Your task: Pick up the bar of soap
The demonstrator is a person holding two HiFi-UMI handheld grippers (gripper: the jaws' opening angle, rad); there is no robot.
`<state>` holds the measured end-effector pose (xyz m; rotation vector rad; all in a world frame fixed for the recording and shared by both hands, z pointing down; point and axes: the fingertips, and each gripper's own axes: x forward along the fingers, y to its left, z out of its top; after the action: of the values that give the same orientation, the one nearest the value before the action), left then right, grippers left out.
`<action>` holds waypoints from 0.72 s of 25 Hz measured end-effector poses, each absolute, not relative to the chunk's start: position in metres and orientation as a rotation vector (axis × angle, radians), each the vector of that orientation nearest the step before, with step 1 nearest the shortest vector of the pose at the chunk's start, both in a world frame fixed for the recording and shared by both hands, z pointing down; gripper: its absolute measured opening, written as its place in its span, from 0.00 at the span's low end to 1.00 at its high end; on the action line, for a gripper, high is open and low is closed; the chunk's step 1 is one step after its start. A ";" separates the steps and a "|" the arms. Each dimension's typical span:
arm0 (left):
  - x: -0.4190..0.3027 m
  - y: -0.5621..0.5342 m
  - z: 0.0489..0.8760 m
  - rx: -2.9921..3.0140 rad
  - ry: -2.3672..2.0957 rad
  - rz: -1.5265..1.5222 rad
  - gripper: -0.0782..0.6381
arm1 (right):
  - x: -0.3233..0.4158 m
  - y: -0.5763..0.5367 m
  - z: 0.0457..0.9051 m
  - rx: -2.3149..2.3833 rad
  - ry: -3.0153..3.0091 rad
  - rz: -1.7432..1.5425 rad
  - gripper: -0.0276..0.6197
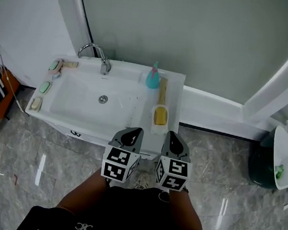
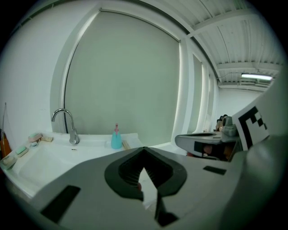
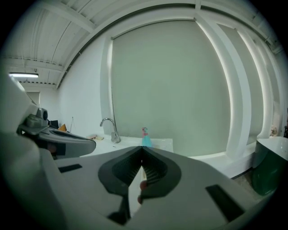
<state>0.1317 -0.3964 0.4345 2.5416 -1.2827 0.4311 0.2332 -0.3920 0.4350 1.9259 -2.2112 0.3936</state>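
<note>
Both grippers hang low in the middle of the head view, side by side in front of the person's body, with their marker cubes facing up. The left gripper (image 1: 134, 131) has its jaws closed tip to tip with nothing between them, and its own view shows the same. The right gripper (image 1: 171, 136) is closed and empty too.

Just above them in the frame is the white sink (image 1: 79, 130), with a chrome faucet (image 1: 105, 66) at its back edge. The yellow bar of soap (image 1: 160, 115) lies in a white soap dish (image 1: 158, 127) on the sink's right ledge, a little above the gripper tips and untouched by either. Behind the dish lies a tan stick-like piece (image 1: 162, 91), and beside that stands a teal pump bottle (image 1: 152, 79).

Along the sink's left rim, towards the left of the frame, sit smaller bars: a green bar (image 1: 54, 65), a second green bar (image 1: 45, 86) and a beige bar (image 1: 36, 104). At the far right stands a dark green bin (image 1: 260, 162) with a white lid (image 1: 287, 158).
</note>
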 end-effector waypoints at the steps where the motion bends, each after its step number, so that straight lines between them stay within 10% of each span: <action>1: 0.136 -0.401 0.435 2.541 -1.284 0.432 0.11 | 0.235 -0.399 0.438 1.909 -2.213 0.397 0.05; 18: 0.155 -0.454 0.441 2.459 -1.374 0.436 0.11 | 0.247 -0.469 0.486 1.682 -2.192 0.482 0.05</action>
<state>0.1549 -0.4543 0.4409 2.4591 -1.3739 0.4364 0.2472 -0.4694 0.4858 1.6819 -2.1919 0.4820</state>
